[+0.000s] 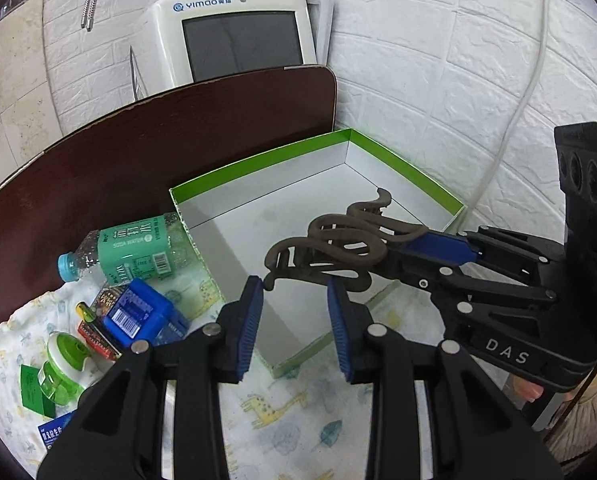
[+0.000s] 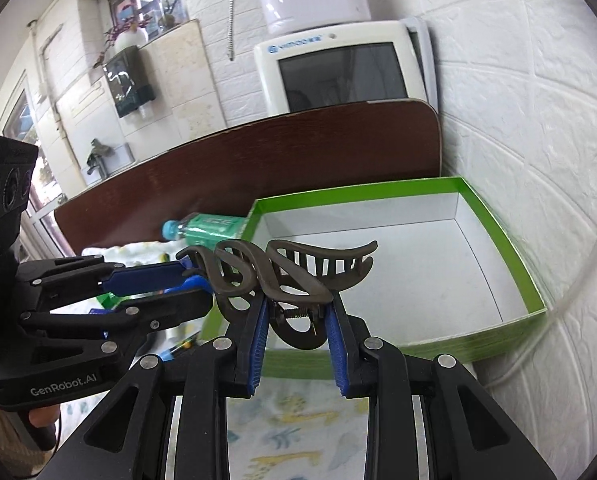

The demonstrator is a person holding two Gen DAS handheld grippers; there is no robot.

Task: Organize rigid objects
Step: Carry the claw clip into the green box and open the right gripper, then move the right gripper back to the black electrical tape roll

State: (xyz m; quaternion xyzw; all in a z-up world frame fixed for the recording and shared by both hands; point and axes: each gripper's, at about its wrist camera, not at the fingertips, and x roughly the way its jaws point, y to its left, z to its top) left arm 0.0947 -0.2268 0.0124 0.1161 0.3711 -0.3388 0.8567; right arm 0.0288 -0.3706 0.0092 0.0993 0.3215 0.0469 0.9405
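Held over the near edge of an open green-rimmed box (image 2: 358,210): brown hair claw clip (image 2: 294,276), pinched narrowly at its hinge by right gripper (image 2: 296,320) and at its looped end by left gripper (image 1: 296,312). Left wrist only: soda water bottle (image 1: 130,248) and green jar (image 1: 60,372) on giraffe-print cloth (image 1: 282,420). Right wrist only: clip's spring.

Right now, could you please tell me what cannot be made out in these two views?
Left wrist view: part of the green box's floor, behind the left claw and hair clip.
Right wrist view: most of the bottle, behind the box wall and clip.
Left wrist view: the blue packet, mostly behind the claw's body.
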